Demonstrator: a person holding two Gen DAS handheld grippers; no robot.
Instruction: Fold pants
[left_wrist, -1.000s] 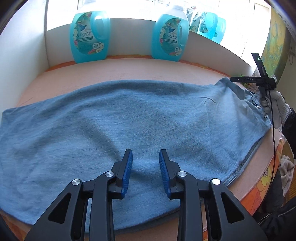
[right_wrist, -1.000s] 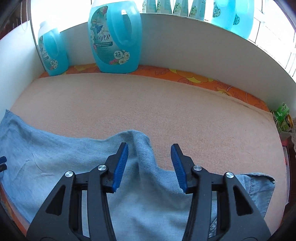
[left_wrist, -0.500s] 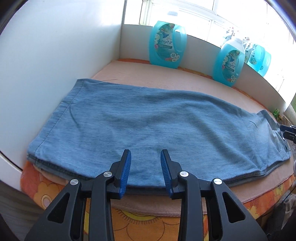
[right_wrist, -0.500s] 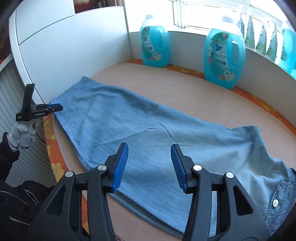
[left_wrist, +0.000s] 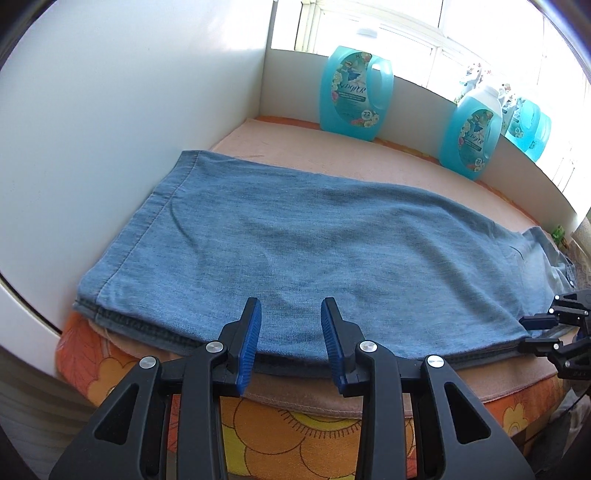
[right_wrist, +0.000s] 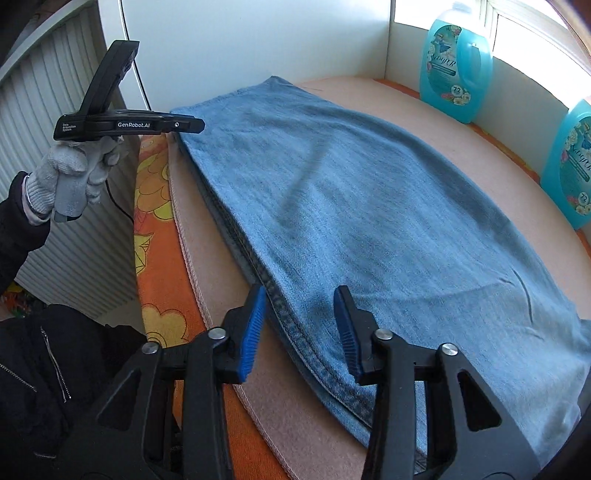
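Left tongs (left_wrist: 290, 345) spread, blue pads apart, nothing between them; they hang over the near edge of the counter (left_wrist: 332, 402), just short of the long seam side of the pants (left_wrist: 314, 251). Right tongs (right_wrist: 301, 328) also spread, straddling the stitched seam edge of the pants (right_wrist: 369, 206) near the waist end; contact with the denim cannot be told.

Pants: light blue denim, folded lengthwise, one leg stacked on the other, lying flat along the counter on a beige mat. Hem end sits close against the white side wall (left_wrist: 129, 110); waist end lies toward the right tongs.

From the right wrist view, a gloved left hand (right_wrist: 70, 177) grips the left tool's handle, held off the counter's near corner.

Far side: turquoise detergent bottles (left_wrist: 356, 94) stand along the back ledge below the window, well apart from the pants.
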